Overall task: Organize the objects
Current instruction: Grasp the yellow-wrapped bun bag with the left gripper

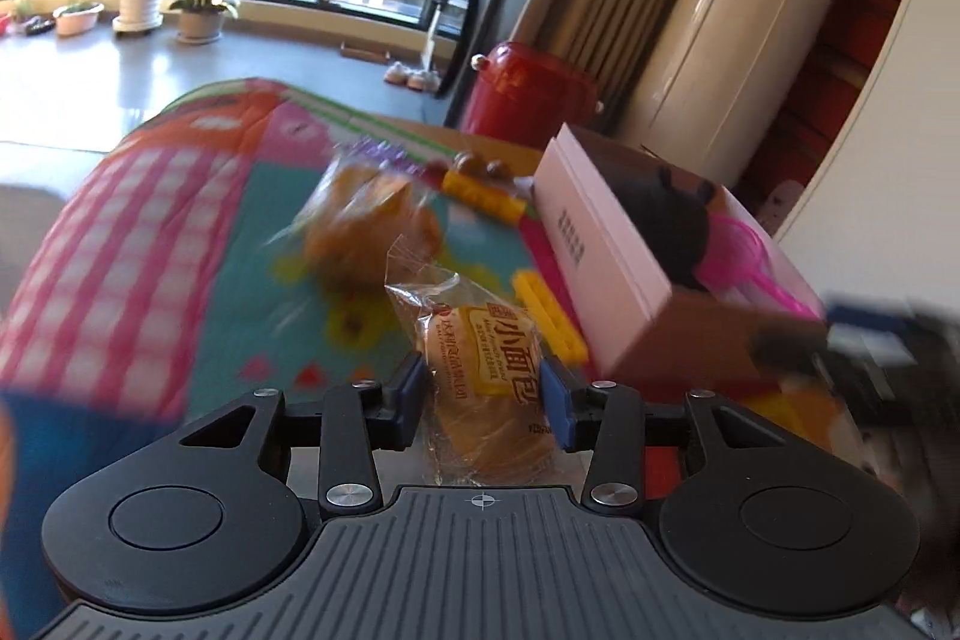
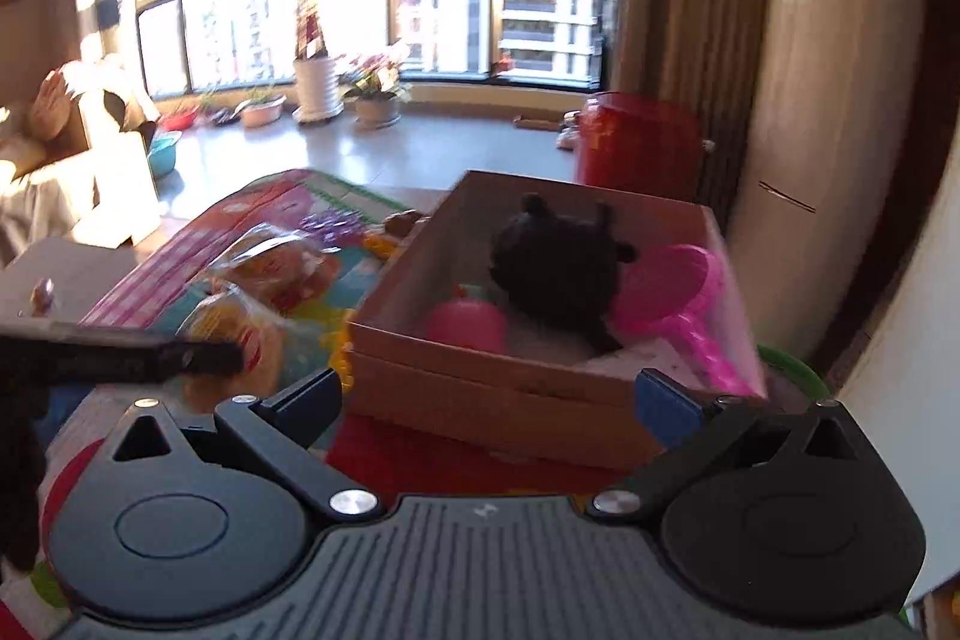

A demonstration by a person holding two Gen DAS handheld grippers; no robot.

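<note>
My left gripper [image 1: 483,400] is shut on a small wrapped bread [image 1: 489,388] with a yellow label, held above the colourful mat [image 1: 180,220]. A second wrapped bread [image 1: 366,226] lies blurred on the mat beyond it. The open cardboard box [image 1: 606,274] stands to the right; it also shows in the right wrist view [image 2: 480,388]. It holds a black plush toy [image 2: 558,268], a pink scoop [image 2: 678,298] and a pink round toy [image 2: 468,325]. My right gripper [image 2: 486,400] is open and empty, just in front of the box's near wall.
Yellow toy bricks [image 1: 549,316] and other small toys [image 1: 480,190] lie on the mat beside the box. A red bin [image 1: 528,94] stands behind the table by the curtain. Potted plants [image 1: 201,4] line the window. The left gripper's body [image 2: 120,352] reaches in from the left.
</note>
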